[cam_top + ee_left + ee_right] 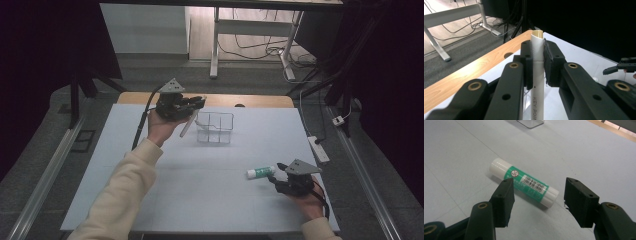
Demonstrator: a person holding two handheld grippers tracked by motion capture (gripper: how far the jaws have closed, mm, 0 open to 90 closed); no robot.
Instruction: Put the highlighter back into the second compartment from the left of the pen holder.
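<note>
Pale tabletop (210, 190): left gripper (196, 106) clamps white pen (188, 125) beside clear organizer (216, 128); right gripper (276, 176) gapes around unlifted glue stick (261, 172).

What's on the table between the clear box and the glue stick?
Nothing: in the high view, bare white table lies between the clear box and the glue stick.

I'm working in what looks like a lab or test room: a wooden table (260, 100) under a pale blue mat (210, 175), metal-legged desks (215, 45) behind, loose cables (250, 47) on the floor, a power strip (318, 148), dark surroundings.
</note>
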